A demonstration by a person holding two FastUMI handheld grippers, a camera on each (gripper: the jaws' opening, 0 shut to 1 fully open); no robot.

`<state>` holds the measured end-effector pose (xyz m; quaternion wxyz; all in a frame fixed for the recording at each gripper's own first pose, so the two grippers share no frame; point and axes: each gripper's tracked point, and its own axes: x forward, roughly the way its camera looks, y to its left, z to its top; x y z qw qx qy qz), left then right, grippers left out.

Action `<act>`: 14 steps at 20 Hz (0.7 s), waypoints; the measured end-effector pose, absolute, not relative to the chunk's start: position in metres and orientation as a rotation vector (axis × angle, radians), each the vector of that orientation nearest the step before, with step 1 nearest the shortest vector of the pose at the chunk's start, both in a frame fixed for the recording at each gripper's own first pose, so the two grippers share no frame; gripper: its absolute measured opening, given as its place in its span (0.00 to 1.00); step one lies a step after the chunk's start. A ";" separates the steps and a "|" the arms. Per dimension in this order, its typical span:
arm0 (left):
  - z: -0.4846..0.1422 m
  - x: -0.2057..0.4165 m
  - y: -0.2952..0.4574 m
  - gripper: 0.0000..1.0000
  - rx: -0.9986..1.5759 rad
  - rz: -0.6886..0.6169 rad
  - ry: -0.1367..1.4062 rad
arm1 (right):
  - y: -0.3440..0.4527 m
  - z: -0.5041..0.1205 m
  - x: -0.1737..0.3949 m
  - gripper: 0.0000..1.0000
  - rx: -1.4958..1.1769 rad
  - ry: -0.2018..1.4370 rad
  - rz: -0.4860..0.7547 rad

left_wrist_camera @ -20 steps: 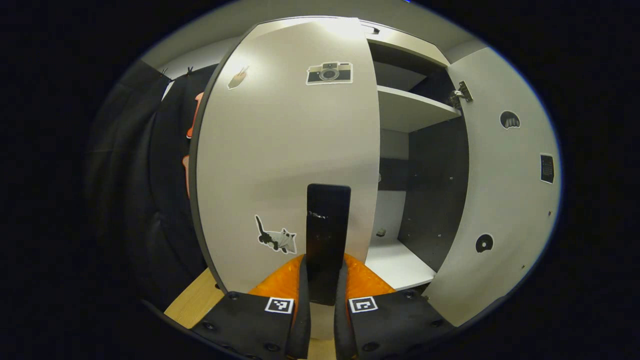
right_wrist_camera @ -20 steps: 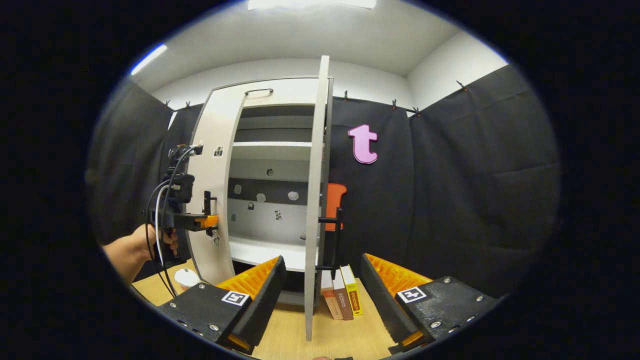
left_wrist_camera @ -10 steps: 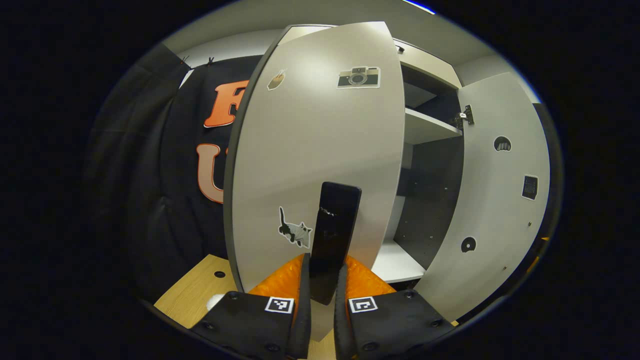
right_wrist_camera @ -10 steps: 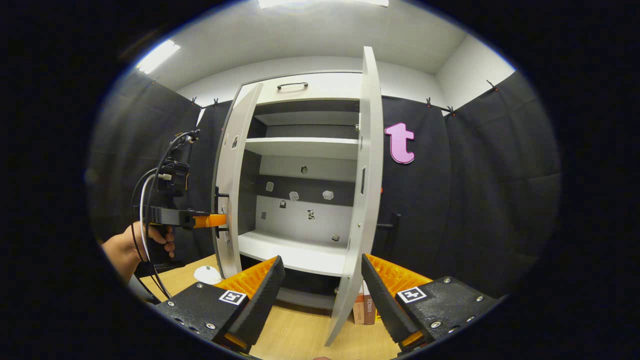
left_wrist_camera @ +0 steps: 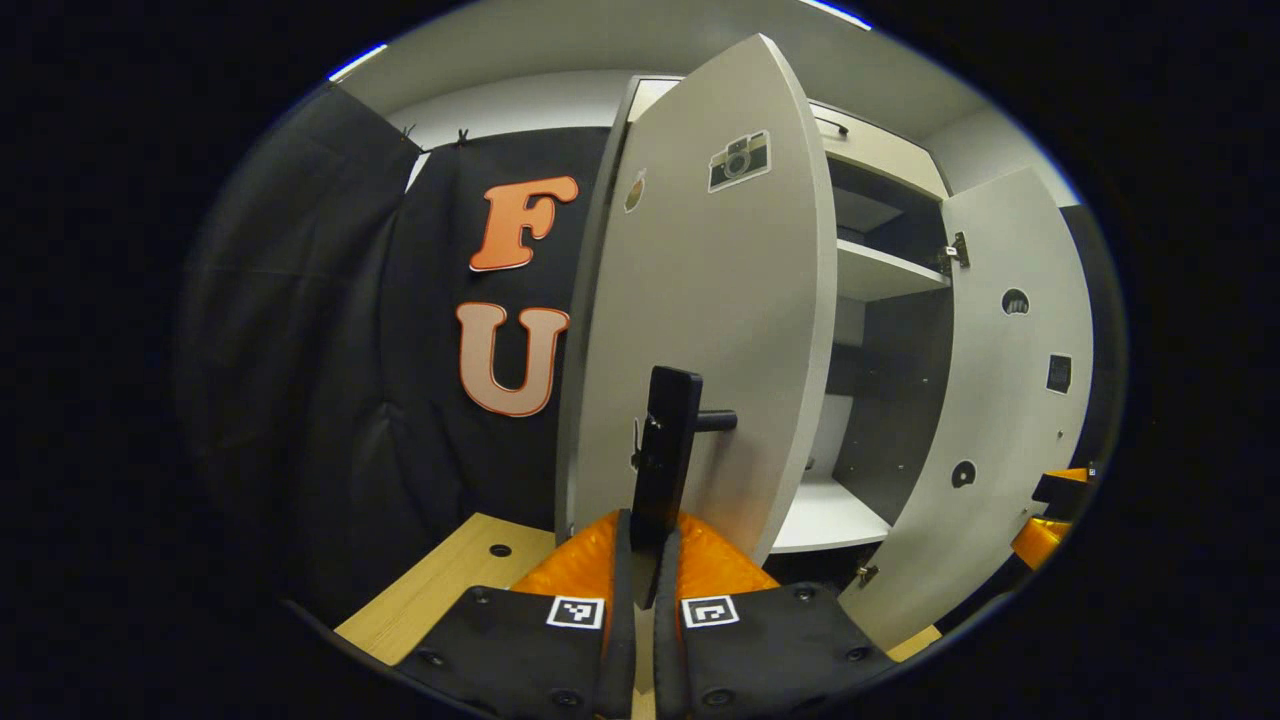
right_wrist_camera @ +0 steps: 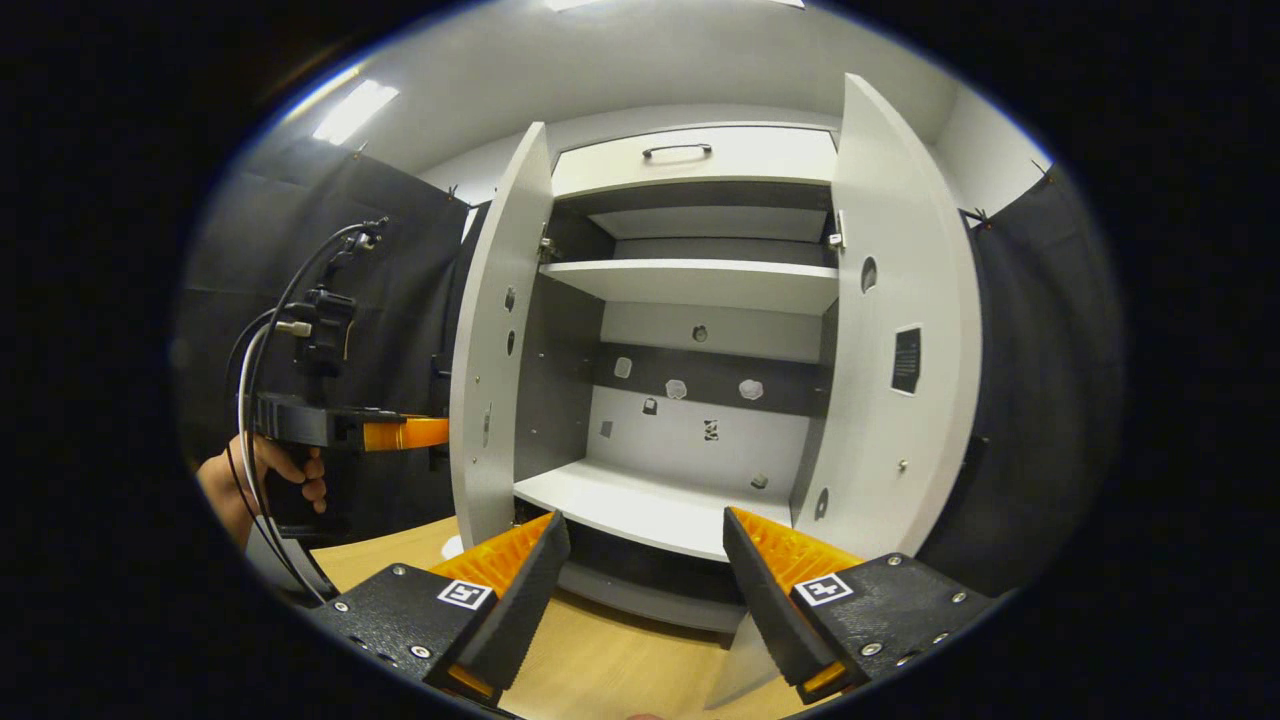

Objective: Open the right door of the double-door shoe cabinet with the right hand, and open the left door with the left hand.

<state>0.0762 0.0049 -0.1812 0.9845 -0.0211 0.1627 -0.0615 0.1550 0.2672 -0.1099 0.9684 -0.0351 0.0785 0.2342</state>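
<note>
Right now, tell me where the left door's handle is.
In the left gripper view the handle stands at bottom centre, clamped by the left gripper, on the left door.

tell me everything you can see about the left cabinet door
The left door is a tall flat panel, pale grey as it looks, with a dark edge, swung well open. Its outer face carries a camera sticker and a smaller sticker near the top. A dark vertical handle stands off it on a short post, and the left tongs are shut on that handle. In the right gripper view its inner face shows small holes.
</note>
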 end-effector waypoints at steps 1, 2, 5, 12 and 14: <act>-0.181 0.079 0.015 0.14 -0.036 -0.101 0.326 | 0.274 -0.110 0.155 0.94 -0.072 0.157 0.485; -0.180 0.080 0.026 0.14 -0.026 -0.076 0.319 | 0.281 -0.111 0.157 0.94 -0.073 0.159 0.496; -0.179 0.080 0.057 0.13 -0.026 0.005 0.312 | 0.295 -0.114 0.163 0.94 -0.079 0.164 0.519; -0.165 0.053 0.104 0.07 0.056 0.072 0.255 | 0.304 -0.117 0.170 0.94 -0.085 0.169 0.521; -0.155 0.055 0.103 0.08 0.070 0.064 0.217 | 0.299 -0.115 0.173 0.94 -0.088 0.161 0.503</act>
